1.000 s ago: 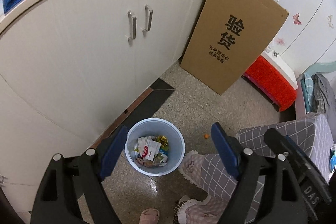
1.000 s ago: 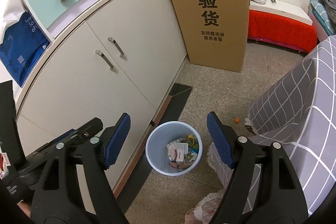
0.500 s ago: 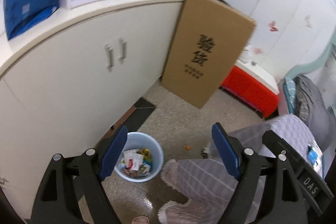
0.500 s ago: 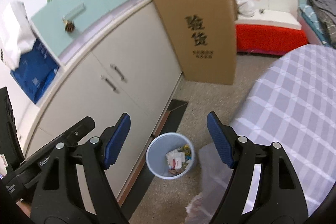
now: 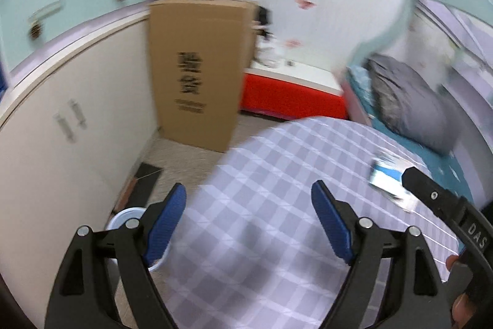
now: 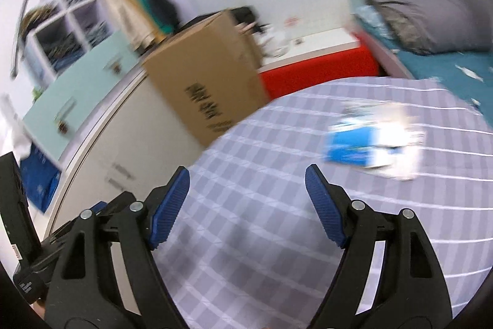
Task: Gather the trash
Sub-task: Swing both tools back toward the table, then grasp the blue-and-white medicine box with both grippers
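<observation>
Both views are blurred by motion. A blue and white wrapper (image 6: 366,145) lies on a grey checked cloth (image 6: 262,205), ahead and right of my right gripper (image 6: 246,193), which is open and empty. The wrapper also shows in the left wrist view (image 5: 386,178), far right, partly behind the other gripper's black body. My left gripper (image 5: 248,215) is open and empty above the cloth (image 5: 262,221). Only the rim of the light blue trash bin (image 5: 123,216) shows, on the floor behind the left finger.
A tall cardboard box (image 5: 195,70) leans on white cabinets (image 5: 61,128). A red bench (image 5: 289,96) stands behind it. A bed with a grey pillow (image 5: 406,100) lies at the right. Shelves (image 6: 80,8) stand above the cabinets.
Both grippers have swung up and to the right, away from the bin and floor, over the checked cloth. The wrapper has come into view. Both stay open.
</observation>
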### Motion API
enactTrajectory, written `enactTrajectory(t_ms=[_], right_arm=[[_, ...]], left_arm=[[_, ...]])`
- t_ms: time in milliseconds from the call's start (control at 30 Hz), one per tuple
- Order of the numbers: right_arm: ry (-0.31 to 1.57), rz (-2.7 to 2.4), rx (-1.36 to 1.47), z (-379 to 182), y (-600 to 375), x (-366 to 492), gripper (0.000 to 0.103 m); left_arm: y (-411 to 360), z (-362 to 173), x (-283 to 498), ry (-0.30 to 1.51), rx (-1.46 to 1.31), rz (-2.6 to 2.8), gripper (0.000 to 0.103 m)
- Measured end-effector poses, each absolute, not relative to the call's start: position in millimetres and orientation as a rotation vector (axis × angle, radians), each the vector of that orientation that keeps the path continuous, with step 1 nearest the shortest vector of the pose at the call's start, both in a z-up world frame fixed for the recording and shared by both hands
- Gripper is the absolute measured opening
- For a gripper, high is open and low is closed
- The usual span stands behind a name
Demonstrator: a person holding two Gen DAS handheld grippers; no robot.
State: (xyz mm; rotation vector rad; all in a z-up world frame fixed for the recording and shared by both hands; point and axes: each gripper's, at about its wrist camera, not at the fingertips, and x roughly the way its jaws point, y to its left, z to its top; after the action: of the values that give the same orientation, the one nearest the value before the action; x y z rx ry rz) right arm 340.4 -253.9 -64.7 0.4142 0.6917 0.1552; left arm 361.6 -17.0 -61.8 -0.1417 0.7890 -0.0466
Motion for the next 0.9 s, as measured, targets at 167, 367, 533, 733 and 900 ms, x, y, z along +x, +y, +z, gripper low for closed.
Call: enactTrajectory(t_ms=[167,367,533,733,900], right_arm=[[0.682,0.025,0.490,-77,-329,333,0.076],[0.713,-0.035,0.574,-103,-385,340,0.076],[0.748,-0.022,0.595,-122,-394,362,0.076],[0.779,-0.004,0.596,-137,-394,382,0.068],[0.794,-0.001,0.590,-143,-393,389,0.063]], left_arm=[[-100,-76,390,0.822,-0.075,-0.246,0.084],[-167,-102,424,0.844,-0.019,-0.343,0.084],[-183,-118,443,0.853,-0.020,-0.368,0.084],[-197,-136,462,0.880,-0.001,-0.353,0.084],[-199,-148,473,0.894,-0.016,-0.370,0.084]])
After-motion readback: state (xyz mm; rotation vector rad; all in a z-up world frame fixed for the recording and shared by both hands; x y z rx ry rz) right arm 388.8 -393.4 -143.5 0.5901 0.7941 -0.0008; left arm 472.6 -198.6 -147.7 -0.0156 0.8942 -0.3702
